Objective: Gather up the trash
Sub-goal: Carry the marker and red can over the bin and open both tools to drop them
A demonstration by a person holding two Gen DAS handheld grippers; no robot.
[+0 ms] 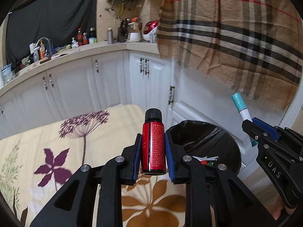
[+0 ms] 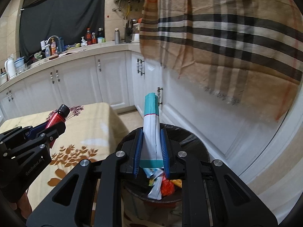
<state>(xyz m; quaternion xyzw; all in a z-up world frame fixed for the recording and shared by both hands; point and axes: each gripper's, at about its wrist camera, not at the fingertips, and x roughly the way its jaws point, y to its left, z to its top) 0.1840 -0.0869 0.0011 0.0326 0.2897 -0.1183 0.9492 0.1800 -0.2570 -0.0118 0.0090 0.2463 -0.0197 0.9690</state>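
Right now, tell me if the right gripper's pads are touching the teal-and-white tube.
Touching. The right wrist view shows both blue pads pressed against the teal-and-white tube.

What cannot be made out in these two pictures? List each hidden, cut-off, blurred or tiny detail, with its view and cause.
- Red bottle: label print too small to read, left wrist view.
- Bin: most contents hidden by the right tool and its tube, right wrist view.
- Plaid cloth: fringe blurred, right wrist view.
- Left tool: the hand holding it is cut off by the frame edge.
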